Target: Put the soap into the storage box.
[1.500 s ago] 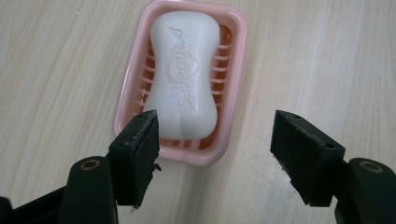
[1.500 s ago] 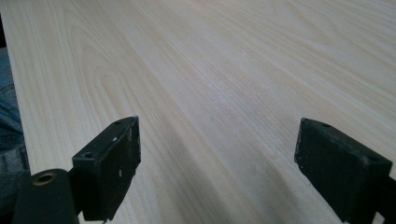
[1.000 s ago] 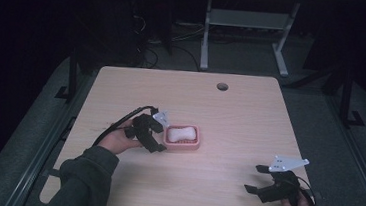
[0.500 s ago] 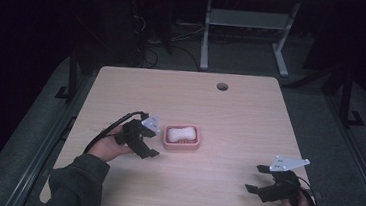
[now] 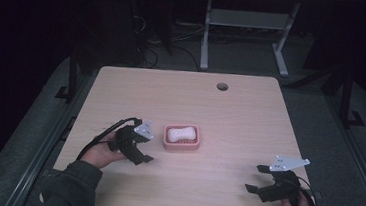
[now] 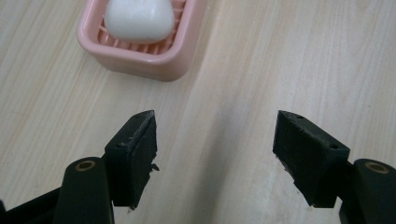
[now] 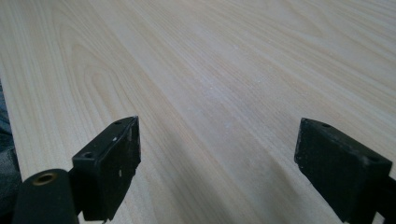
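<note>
A pink soap dish point(image 5: 195, 145) sits on the wooden table, left of its middle, with a white bar of soap point(image 5: 181, 133) lying in it. My left gripper point(image 5: 146, 149) is just left of the dish and apart from it, held in a hand with a dark sleeve. In the left gripper view its jaws point(image 6: 215, 149) stand open over bare wood, with the dish point(image 6: 140, 63) and soap point(image 6: 139, 18) ahead at upper left. My right gripper point(image 5: 257, 178) rests near the front right corner, open, with nothing between its fingers point(image 7: 217, 158).
The table point(image 5: 249, 124) has a round cable hole point(image 5: 222, 86) near its far edge. Behind it, on the dark floor, stand the white legs of another desk point(image 5: 205, 39) and some cables. Wide bare wood lies between the two grippers.
My left gripper has drawn back from the dish, to the left and toward the person. The dish and soap have stayed put. The right gripper has not moved.
</note>
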`<state>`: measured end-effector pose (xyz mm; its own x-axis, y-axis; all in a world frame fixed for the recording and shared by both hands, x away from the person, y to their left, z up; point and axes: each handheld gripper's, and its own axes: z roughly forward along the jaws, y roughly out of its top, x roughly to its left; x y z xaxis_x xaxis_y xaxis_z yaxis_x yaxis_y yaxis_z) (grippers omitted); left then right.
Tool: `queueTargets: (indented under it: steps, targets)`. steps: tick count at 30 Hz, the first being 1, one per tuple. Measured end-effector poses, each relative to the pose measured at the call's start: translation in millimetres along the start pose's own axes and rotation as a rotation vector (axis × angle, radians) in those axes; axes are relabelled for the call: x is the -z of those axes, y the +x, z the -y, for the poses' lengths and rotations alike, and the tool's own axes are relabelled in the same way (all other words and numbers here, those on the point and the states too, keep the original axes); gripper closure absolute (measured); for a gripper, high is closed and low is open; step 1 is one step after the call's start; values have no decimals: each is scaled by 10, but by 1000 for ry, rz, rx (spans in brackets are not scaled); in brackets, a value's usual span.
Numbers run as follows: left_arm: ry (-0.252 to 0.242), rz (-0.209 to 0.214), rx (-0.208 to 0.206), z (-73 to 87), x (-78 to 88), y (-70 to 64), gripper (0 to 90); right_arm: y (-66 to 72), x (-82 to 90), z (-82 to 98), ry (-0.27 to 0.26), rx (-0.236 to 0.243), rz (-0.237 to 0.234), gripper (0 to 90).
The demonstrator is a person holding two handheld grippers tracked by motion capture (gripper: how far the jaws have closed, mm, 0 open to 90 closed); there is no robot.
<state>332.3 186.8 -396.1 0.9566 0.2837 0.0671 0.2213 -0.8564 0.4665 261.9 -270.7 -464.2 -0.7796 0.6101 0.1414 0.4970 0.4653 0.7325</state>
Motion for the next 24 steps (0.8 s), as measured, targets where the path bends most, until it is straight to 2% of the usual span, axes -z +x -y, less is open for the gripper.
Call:
queueTargets:
  steps: [4, 5, 16, 24]
  targets:
    - [3, -4, -4, 55, 1, -39, 294, 0, 5, 2, -1, -1, 1, 142]
    - [1, 0, 8, 90, -3, -56, 293, 2, 7, 1, -2, 0, 2, 142]
    - [2, -6, 23, 261, -9, -133, 292, 11, 9, -3, 4, 5, 6, 142]
    - [4, -13, 14, 356, 7, -219, 288, 12, 4, -1, 7, 7, 7, 141]
